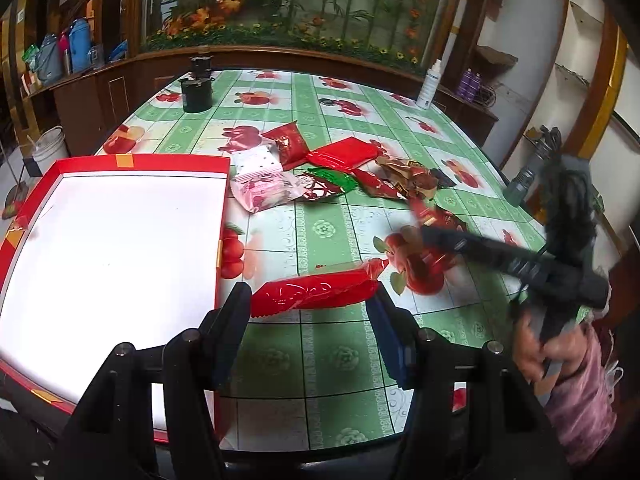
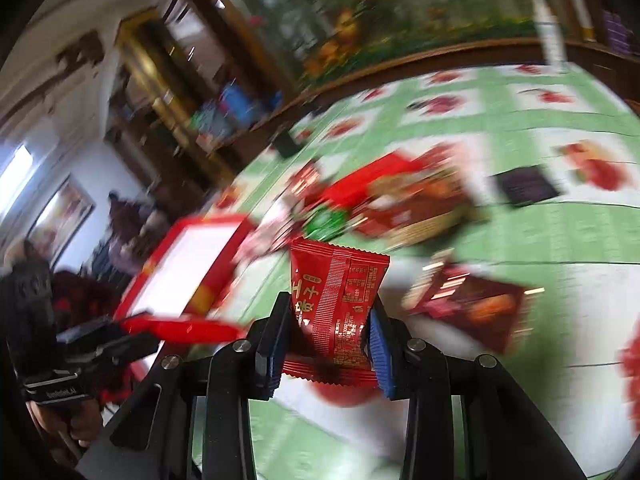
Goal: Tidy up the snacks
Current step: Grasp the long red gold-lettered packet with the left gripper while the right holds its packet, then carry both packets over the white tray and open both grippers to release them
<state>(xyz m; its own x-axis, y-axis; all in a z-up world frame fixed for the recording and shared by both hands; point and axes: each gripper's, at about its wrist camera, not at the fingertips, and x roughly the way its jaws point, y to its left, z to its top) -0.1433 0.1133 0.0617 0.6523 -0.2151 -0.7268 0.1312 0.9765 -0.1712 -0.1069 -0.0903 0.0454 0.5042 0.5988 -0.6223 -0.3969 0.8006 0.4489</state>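
Note:
My left gripper (image 1: 310, 300) is shut on a long red snack packet (image 1: 316, 290), held flat above the table beside the red-rimmed white tray (image 1: 120, 236). My right gripper (image 2: 330, 320) is shut on a small red sachet with printed text (image 2: 340, 292), held upright above the table. The right gripper also shows blurred at the right of the left wrist view (image 1: 424, 224). A pile of loose snacks (image 1: 320, 172) lies mid-table: red, green, pink-white and brown packets. The tray shows in the right wrist view (image 2: 188, 260), with the left gripper's red packet (image 2: 180, 330) low at the left.
The table has a green and white cloth with a fruit print (image 1: 328, 344). A black pot (image 1: 196, 94) and a white bottle (image 1: 428, 84) stand at the far edge. A dark packet (image 2: 524, 186) and a brown packet (image 2: 468, 300) lie apart. Cabinets surround the table.

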